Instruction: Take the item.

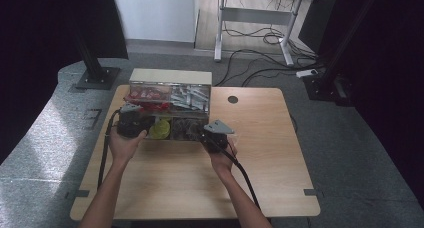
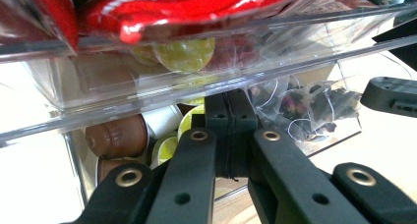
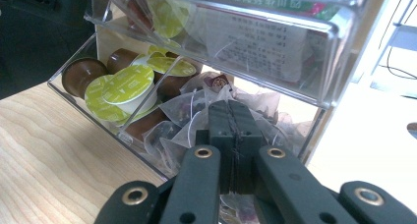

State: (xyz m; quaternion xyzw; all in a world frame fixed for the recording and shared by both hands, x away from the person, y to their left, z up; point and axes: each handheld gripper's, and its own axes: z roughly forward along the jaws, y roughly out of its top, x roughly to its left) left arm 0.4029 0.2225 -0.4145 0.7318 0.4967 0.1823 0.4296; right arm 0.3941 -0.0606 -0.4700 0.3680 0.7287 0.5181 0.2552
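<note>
A clear plastic drawer cabinet (image 1: 170, 78) stands at the far middle of the wooden table (image 1: 270, 153). Its lower drawer (image 1: 172, 133) is pulled out toward me. The drawer holds brown coffee capsules (image 2: 118, 135) with green lids (image 3: 128, 84) on the left and mesh tea bags (image 3: 196, 106) on the right. The upper drawer (image 2: 162, 8) holds red packets and white sachets (image 3: 265, 37). My left gripper (image 2: 231, 103) is shut, its tips at the drawer's front by the capsules (image 1: 161, 128). My right gripper (image 3: 230, 111) is shut too, its tips over the tea bags. Nothing shows between either pair of jaws.
A round cable hole (image 1: 233, 99) lies in the table right of the cabinet. Bare wood extends in front of the drawer and to the right. Behind the table are black stand bases (image 1: 95, 78), floor cables (image 1: 265, 53) and a white desk frame (image 1: 255, 18).
</note>
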